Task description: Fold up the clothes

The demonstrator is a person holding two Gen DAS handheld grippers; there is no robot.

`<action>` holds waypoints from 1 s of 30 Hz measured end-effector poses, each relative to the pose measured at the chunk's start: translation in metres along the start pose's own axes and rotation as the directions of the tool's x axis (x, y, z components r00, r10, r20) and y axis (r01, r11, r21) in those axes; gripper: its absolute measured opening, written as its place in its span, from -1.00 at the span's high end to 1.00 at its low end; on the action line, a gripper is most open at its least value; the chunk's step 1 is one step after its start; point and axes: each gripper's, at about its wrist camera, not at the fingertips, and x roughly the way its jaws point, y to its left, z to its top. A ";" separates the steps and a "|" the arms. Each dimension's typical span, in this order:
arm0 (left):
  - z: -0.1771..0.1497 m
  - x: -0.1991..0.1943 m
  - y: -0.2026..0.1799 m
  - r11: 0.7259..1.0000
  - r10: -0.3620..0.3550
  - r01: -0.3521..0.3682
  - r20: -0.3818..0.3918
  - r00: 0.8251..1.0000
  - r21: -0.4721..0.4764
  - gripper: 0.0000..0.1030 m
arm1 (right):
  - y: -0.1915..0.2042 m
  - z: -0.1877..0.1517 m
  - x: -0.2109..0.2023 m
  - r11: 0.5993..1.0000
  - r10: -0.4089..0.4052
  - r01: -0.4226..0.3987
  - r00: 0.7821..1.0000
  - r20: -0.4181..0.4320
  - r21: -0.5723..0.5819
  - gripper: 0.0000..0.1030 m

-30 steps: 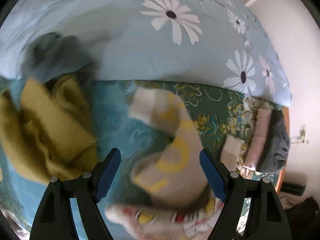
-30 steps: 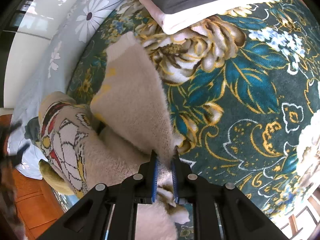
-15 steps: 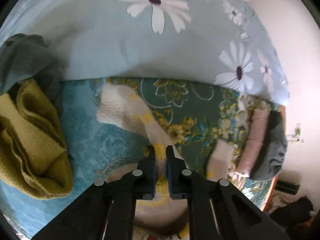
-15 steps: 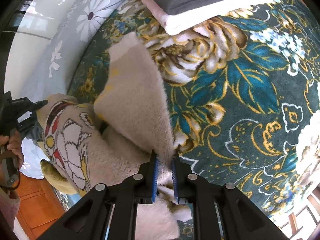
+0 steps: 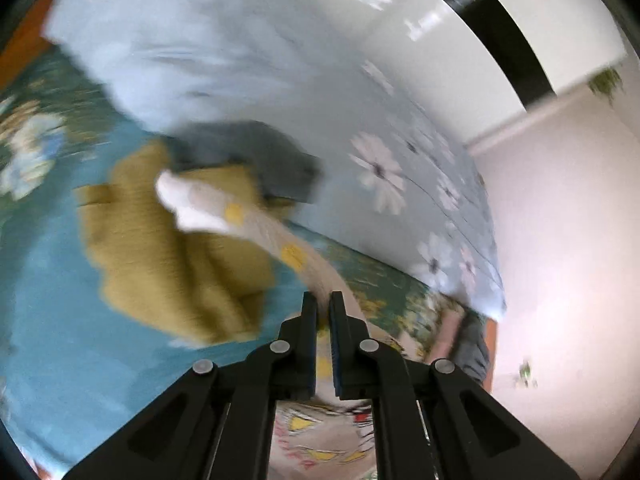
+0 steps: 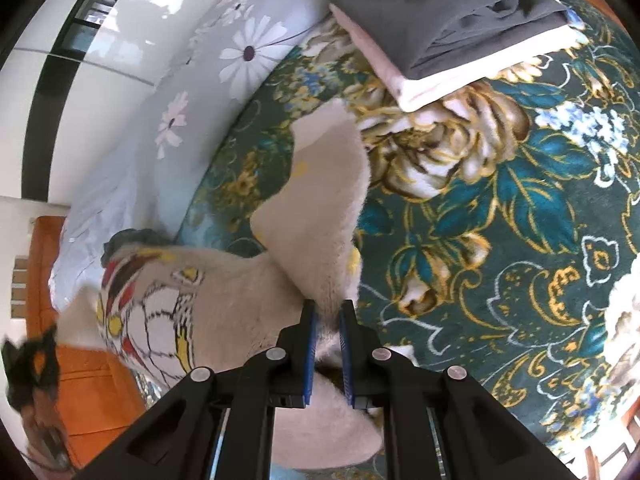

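A cream fleece sweater with a red and yellow cartoon print point(image 6: 168, 312) lies on the teal floral blanket point(image 6: 500, 220). My right gripper point(image 6: 329, 312) is shut on the sweater where its right sleeve point(image 6: 324, 200) joins the body; the sleeve stretches away from it across the blanket. My left gripper point(image 5: 324, 306) is shut on the sweater's left sleeve point(image 5: 256, 220), which runs up and left with its white cuff point(image 5: 180, 196) in the air. The print shows below the left fingers point(image 5: 320, 432). The left view is blurred.
A mustard knit garment point(image 5: 168, 264) and a dark grey garment point(image 5: 256, 152) lie piled to the left. A folded stack, grey on pink point(image 6: 452, 24), sits at the blanket's far end. A pale blue daisy quilt point(image 6: 168, 120) lies behind. Orange wood point(image 6: 92, 392) borders the bed.
My left gripper closed on the left sleeve and has swung it up and to the left, lifting the cuff over the mustard pile. My right gripper has kept its grip, the sweater shifting slightly.
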 end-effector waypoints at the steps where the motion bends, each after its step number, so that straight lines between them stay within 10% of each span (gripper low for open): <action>1: -0.001 -0.018 0.014 0.999 0.006 -0.004 0.057 0.998 -0.039 1.00 | 0.002 -0.001 0.000 1.000 0.011 -0.011 1.000 -0.004 0.003 0.77; 4: 0.000 -0.069 0.053 0.986 0.026 0.010 0.210 0.977 -0.166 1.00 | 0.006 0.000 -0.002 0.999 0.034 -0.034 0.999 0.001 0.007 0.82; 9: 0.001 -0.092 0.094 0.965 0.077 -0.014 0.230 0.970 -0.262 1.00 | 0.018 0.009 -0.008 0.999 0.028 -0.027 1.000 0.007 -0.047 0.89; 16: -0.038 -0.019 0.110 0.950 0.094 -0.087 0.010 0.996 -0.301 1.00 | 0.028 -0.005 0.000 0.996 0.006 -0.008 1.000 -0.024 -0.087 0.89; 23: -0.078 0.058 0.119 0.922 0.204 -0.274 -0.259 0.944 -0.273 0.96 | 0.020 -0.032 -0.004 0.996 -0.053 0.049 0.997 -0.050 -0.079 0.83; 26: -0.085 0.095 0.127 0.900 0.198 -0.319 -0.373 0.906 -0.297 -0.02 | 0.016 -0.043 -0.016 0.993 -0.098 0.094 0.994 -0.044 -0.076 0.83; 30: -0.089 0.126 0.127 0.894 0.130 -0.284 -0.407 0.904 -0.346 -0.23 | 0.009 -0.056 -0.032 0.988 -0.149 0.148 0.988 -0.026 -0.046 0.83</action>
